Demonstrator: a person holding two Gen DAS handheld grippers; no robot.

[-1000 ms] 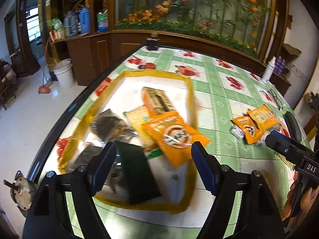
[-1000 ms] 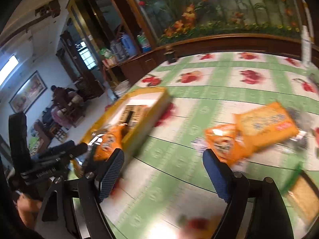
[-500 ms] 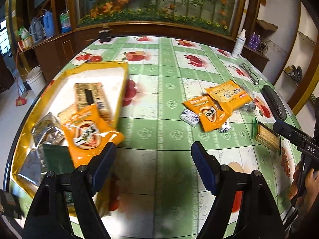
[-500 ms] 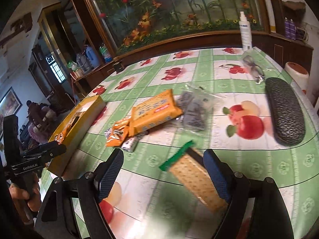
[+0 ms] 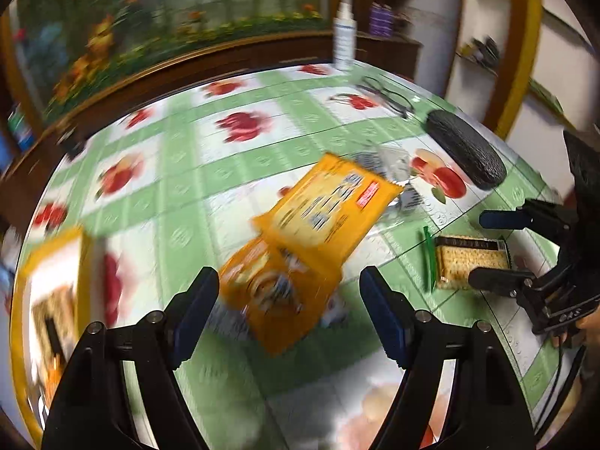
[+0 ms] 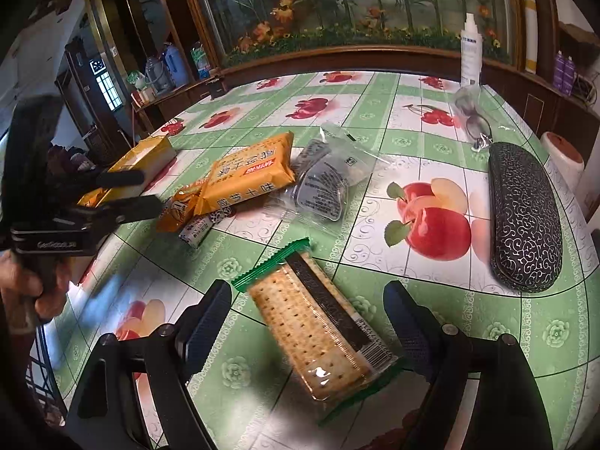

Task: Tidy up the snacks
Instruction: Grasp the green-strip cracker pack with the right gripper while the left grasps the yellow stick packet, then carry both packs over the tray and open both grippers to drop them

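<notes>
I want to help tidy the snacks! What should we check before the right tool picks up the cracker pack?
1. Right tool open: ok.
2. Cracker pack between its fingers, not yet pinched: ok.
3. Pack lying flat on the table, nothing on top of it: ok.
4. Left tool empty and apart from the pack: ok.
5. Yellow tray within sight, off to the left: ok.
6. Room left inside the tray: cannot tell, it is blurred and seen edge-on.

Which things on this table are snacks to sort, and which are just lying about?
Job: cracker pack, big orange pack, small orange pack, clear-wrapped dark packs, yellow tray.
Lying about: glasses case, glasses, spray bottle.
</notes>
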